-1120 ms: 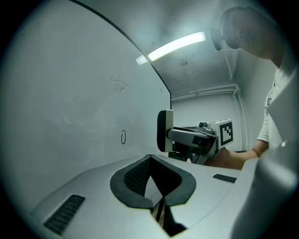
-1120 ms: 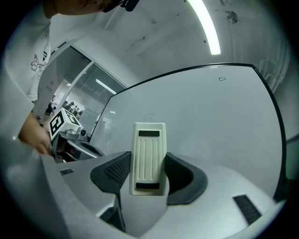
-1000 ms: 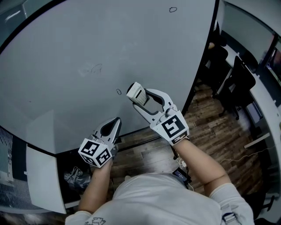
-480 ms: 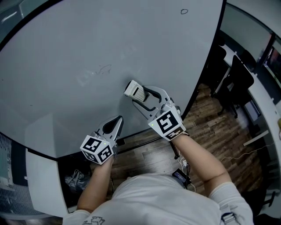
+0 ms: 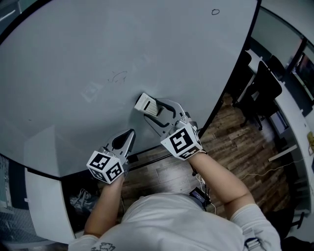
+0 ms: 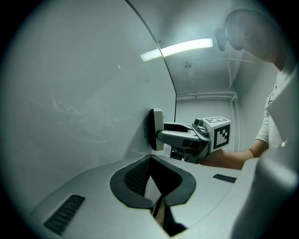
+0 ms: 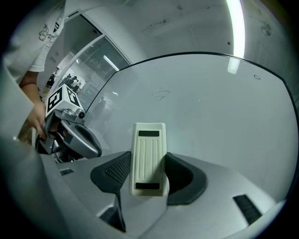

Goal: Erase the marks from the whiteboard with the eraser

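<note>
The whiteboard [image 5: 73, 44] fills the head view. On it are a faint scribble [image 5: 117, 77] and, near the top right, a small oval mark [image 5: 215, 12]. My right gripper [image 5: 150, 106] is shut on the cream eraser [image 5: 146, 103] and presses it flat on the board, right of and below the scribble. In the right gripper view the ribbed eraser [image 7: 148, 158] sits between the dark pads, with the scribble [image 7: 161, 94] beyond it. My left gripper [image 5: 128, 136] hangs shut and empty near the board's lower edge. The left gripper view shows the eraser [image 6: 156, 129] edge-on against the board.
The board's dark right edge [image 5: 230, 73] borders a wooden floor [image 5: 230, 142] with black office chairs [image 5: 262, 88] and a desk [image 5: 294, 112]. Below the board at the lower left lies a dark bundle [image 5: 81, 201]. The person's arms and white shirt [image 5: 171, 225] fill the bottom.
The right gripper has slid the eraser left along the board, closer to the scribble and over the spot where a small oval mark showed. The left gripper has barely moved.
</note>
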Motion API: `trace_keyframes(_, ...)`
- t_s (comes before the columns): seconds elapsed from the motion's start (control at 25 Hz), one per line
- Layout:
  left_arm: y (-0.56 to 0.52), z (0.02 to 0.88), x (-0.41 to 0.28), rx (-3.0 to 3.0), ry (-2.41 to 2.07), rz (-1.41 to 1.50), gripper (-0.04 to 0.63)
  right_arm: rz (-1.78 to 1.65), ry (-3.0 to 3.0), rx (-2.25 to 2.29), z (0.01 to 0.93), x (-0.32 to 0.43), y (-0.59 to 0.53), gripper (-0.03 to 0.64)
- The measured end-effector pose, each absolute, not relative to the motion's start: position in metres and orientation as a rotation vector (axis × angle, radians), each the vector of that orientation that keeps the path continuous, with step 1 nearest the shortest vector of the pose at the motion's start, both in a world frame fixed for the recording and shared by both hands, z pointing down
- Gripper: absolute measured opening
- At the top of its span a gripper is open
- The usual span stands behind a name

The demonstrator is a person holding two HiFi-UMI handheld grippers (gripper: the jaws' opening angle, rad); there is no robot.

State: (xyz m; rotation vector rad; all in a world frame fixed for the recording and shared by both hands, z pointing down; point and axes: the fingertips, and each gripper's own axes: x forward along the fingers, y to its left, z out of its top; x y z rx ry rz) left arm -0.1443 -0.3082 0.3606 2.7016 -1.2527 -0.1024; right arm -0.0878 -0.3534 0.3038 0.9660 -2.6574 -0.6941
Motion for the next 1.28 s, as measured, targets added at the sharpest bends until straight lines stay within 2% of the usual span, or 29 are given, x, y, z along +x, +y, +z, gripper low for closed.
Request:
trace_keyframes(0.72,-0.307,0.377,-0.162,2.645,-1.288,-0.093,0.006,-0.599,-2.675,0.778,0.356,-0.134,-0.336,0.241)
trace_keyframes(1.28,-0.306,0.371,-0.145,2.673,-1.265,-0.11,0.006,-0.758,-2.685,0.959,0.269,-0.08,-0.355,0.241)
